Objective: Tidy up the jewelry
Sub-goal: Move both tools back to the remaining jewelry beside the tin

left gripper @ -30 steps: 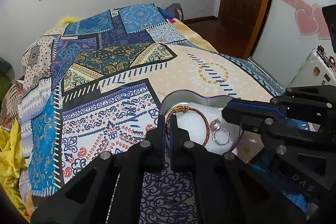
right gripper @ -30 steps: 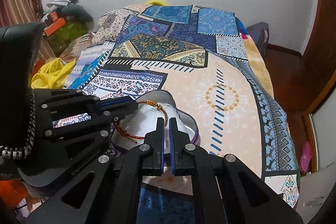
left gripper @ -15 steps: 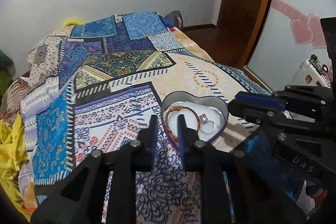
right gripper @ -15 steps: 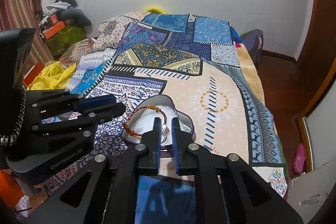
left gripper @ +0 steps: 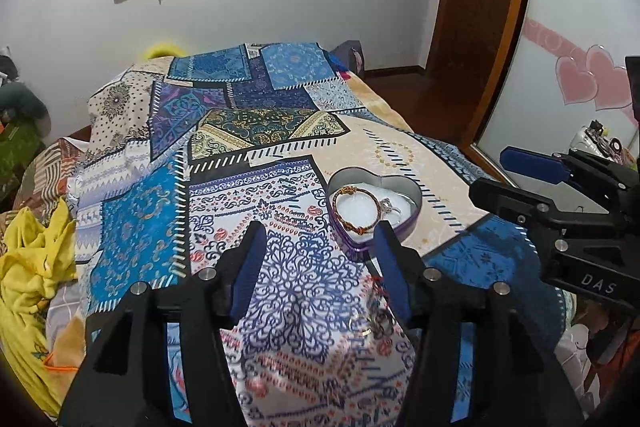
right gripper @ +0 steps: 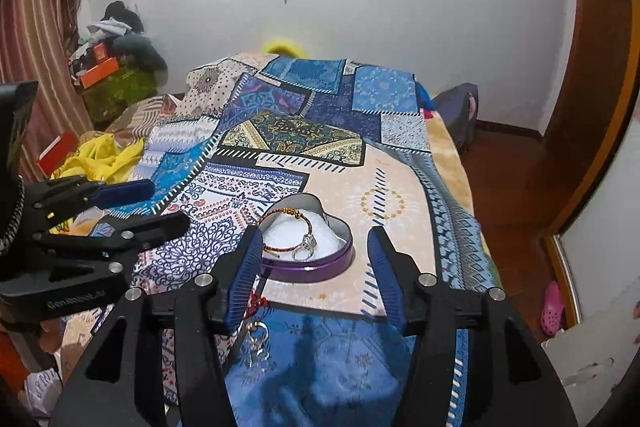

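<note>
Both of my grippers have backed away from the heart-shaped tin (left gripper: 416, 205) and spread their jaws since a second ago, when each sat pinched shut right over it. I now hold the left gripper (left gripper: 318, 263) wide open and empty above the patchwork bedspread (left gripper: 248, 131), with the tin just past its right fingertip. My right gripper (right gripper: 314, 259) is equally wide open and empty, with the tin framed between its fingers.

On progress, I judge the task partly done. The tin rests on the bedspread with its white padding showing and no lid in sight. Inside lies the red-and-gold bracelet (left gripper: 356, 207), one edge riding up on the tin's near rim. The silver ring (right gripper: 306, 247) sits beside it on the padding, touching the bracelet's cord.

What is left, as far as I can see, is a small cluster of loose jewelry (right gripper: 258, 341) on the bedspread nearer to me than the tin, just beside my right gripper's left finger. It looks like metal rings with a red thread, though it is too blurred to name for sure. Those pieces likely go in next.
</note>
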A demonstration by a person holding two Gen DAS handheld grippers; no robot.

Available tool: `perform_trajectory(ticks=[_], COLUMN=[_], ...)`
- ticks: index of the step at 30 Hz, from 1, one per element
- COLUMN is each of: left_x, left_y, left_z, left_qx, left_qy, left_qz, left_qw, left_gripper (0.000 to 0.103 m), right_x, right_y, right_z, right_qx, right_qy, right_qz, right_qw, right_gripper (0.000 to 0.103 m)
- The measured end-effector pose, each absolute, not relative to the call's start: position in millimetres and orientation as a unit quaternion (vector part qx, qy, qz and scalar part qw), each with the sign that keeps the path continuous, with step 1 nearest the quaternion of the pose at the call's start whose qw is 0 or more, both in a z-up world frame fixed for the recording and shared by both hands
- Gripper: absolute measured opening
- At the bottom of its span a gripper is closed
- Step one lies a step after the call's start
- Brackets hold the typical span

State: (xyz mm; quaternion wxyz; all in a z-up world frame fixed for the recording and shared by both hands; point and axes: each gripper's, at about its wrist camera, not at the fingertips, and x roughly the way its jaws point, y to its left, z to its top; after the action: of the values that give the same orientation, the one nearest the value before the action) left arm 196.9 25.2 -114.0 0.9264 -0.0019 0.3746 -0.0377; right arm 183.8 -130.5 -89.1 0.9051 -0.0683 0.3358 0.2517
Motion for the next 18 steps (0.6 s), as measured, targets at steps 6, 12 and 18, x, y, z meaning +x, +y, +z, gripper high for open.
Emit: perform_trajectory(ticks=[6,12,18], left_x=[172.2,156.3,150.3], left_y=[25.9,29.1,32.0], left_z=[-109.4,-123.2,-152.7], left_qx=[-0.002,-0.007,-0.016], left_qy=[0.369,0.387,0.428], left_qz=[-0.041,-0.043,-0.044], left_qw=[0.929,0.921,0.903], left_gripper=[0.059,0.059,0.059], right_x=[163.8,152.0,145.3], right_y=[-138.9,-140.8,-135.3], right_z=[-95.9,-111.3,-135.6], right_qx=[-0.072,-0.092,-0.101], right_qy=[0.34,0.359,0.382], right_qz=[0.241,0.241,0.255], right_qw=[0.906,0.897,0.883], right_gripper=[0.051,0.051,0.051])
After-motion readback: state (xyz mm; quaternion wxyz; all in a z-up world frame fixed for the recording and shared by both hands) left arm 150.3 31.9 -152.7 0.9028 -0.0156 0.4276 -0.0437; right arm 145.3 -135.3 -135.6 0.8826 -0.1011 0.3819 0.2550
